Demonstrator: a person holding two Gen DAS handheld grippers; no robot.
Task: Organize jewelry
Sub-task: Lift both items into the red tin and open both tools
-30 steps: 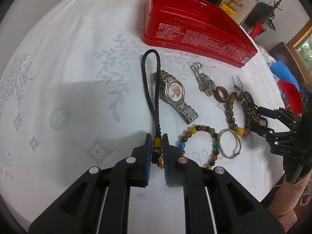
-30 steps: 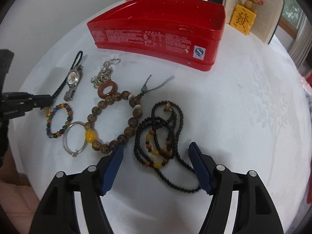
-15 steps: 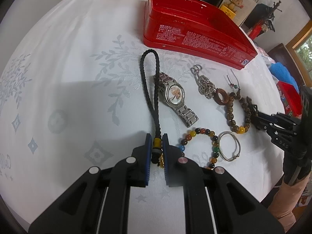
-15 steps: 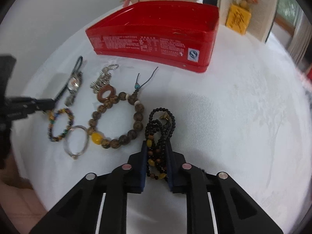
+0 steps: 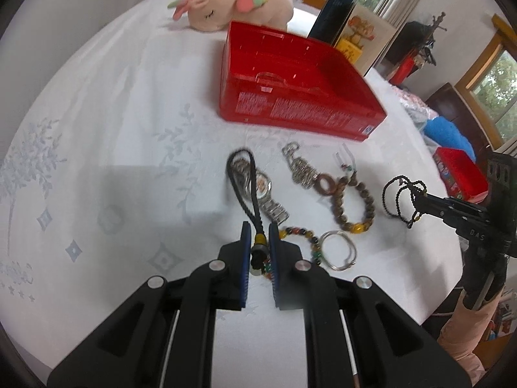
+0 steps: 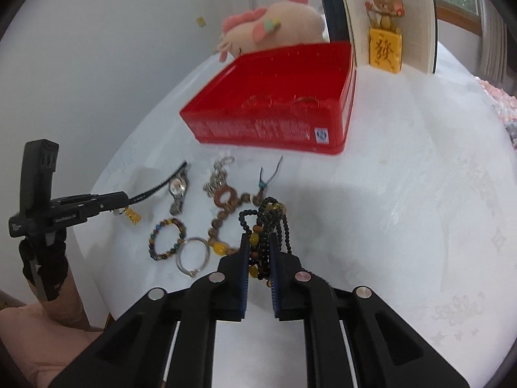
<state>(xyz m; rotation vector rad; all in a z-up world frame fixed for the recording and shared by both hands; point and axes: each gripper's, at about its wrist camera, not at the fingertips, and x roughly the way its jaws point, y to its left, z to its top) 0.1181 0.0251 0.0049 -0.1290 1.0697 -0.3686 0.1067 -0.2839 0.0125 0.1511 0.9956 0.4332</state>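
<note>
Jewelry gets lifted toward the red box (image 6: 271, 129): left gripper (image 5: 257, 245) clamps the black cord (image 5: 250, 187), right gripper (image 6: 260, 255) is closing on the black bead necklace (image 6: 271, 223) (loops dangling clear of the tablecloth (image 6: 404, 194)).

I am making out "D.A.S" in pale letters on my right gripper (image 5: 420, 201), a red 發 on the yellow plaque (image 6: 385, 50) by the book, while the red box (image 6: 258, 129) is showing white print too small to read.
</note>
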